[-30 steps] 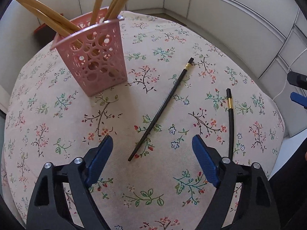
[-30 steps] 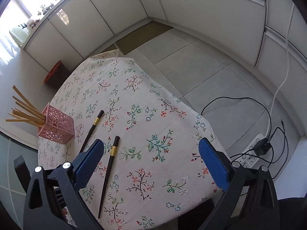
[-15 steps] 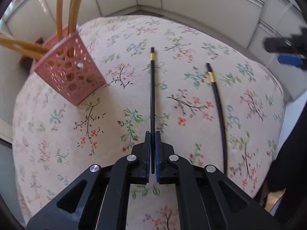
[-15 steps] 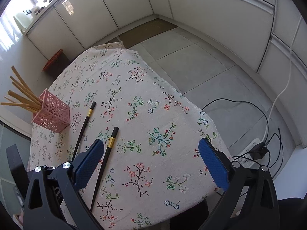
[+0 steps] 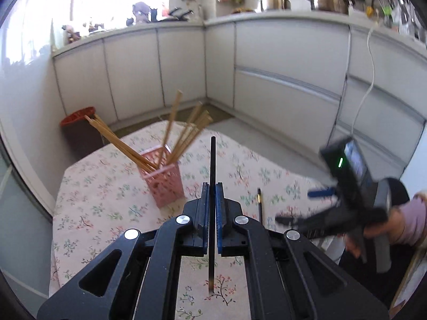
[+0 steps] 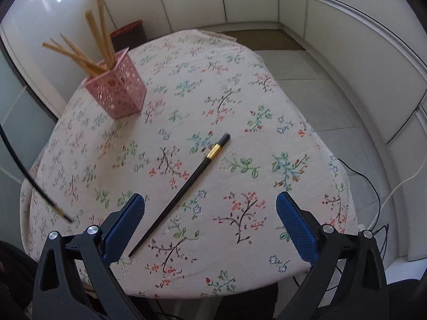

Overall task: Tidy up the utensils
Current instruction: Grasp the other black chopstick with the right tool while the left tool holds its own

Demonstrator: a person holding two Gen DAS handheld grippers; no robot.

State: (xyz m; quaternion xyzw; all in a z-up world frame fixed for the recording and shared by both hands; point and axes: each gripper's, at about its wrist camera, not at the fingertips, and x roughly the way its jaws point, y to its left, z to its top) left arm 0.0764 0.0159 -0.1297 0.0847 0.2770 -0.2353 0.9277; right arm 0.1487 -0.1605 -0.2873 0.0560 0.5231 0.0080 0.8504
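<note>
My left gripper is shut on a black chopstick, held upright above the table; the stick also shows at the left edge of the right wrist view. A pink lattice holder with several wooden chopsticks stands ahead of it on the table, also in the right wrist view. A second black chopstick with a gold band lies flat on the floral tablecloth, just in front of my open right gripper, nearer its left finger. The right gripper also shows in the left wrist view.
White cabinets wrap around the room. A dark bin with a red rim stands beyond the table's far edge. Cables and a power strip lie on the tiled floor to the right of the table.
My left gripper closed on the first black chopstick, lifted it off the table and tipped it upright. My right gripper moved down toward the second chopstick and stayed open.
</note>
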